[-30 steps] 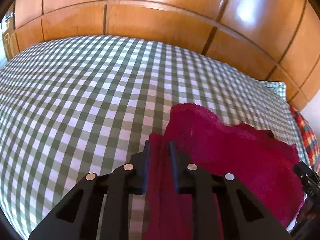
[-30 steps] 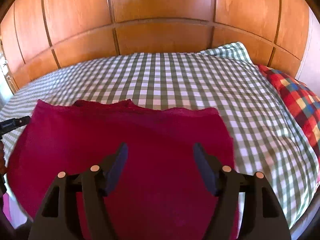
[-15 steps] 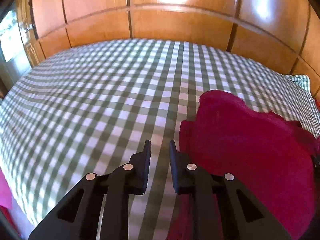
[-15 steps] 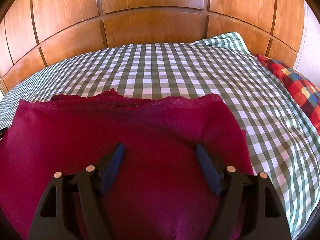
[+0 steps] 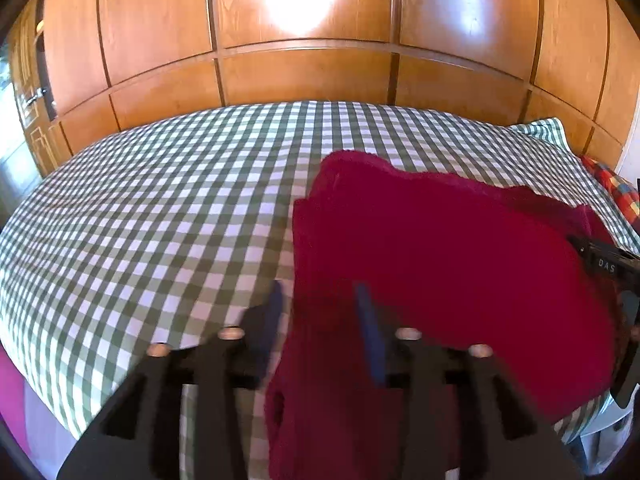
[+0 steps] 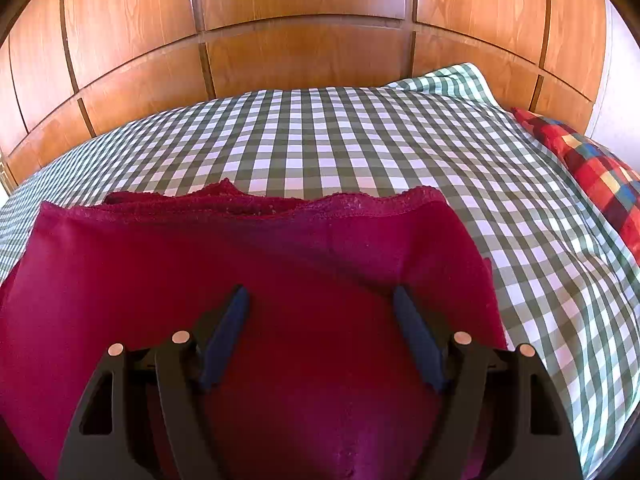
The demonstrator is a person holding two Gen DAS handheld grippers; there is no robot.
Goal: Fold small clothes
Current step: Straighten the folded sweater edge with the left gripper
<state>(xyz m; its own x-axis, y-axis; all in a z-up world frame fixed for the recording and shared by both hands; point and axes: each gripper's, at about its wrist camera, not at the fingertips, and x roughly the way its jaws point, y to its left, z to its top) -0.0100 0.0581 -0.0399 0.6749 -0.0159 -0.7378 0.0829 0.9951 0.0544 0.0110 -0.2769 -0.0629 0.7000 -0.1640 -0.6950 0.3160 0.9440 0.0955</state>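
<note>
At the near edge of the bed (image 6: 360,136), the left gripper (image 5: 320,308) has just been opening: a second ago its jaws stood nearly shut over the garment's left border, half a second ago they were off the cloth over bare check sheet, and now they stand parted, blurred, straddling the left edge of the garment (image 5: 440,272) without pinching it. One finger is over sheet, the other over cloth. Judgement: a fold or a drag of that side has been let go, and the hand is lining up for a fresh hold on the same border. The right gripper (image 6: 322,332) hangs over the middle of the garment (image 6: 256,288) with jaws wide apart and nothing between the pads; its view is much the same as a second ago, only closer to the cloth. The garment is dark crimson, soft knit-like, lying mostly flat near the bed's near edge, well short of the far edge and the wooden panelling (image 6: 304,40). Its far hem carries a lace trim and shows a second layer just behind, so it looks doubled already. Left border is slightly rumpled; lower left part hangs toward the bed edge. A plaid pillow (image 6: 592,168) lies at the right edge, well apart.
</note>
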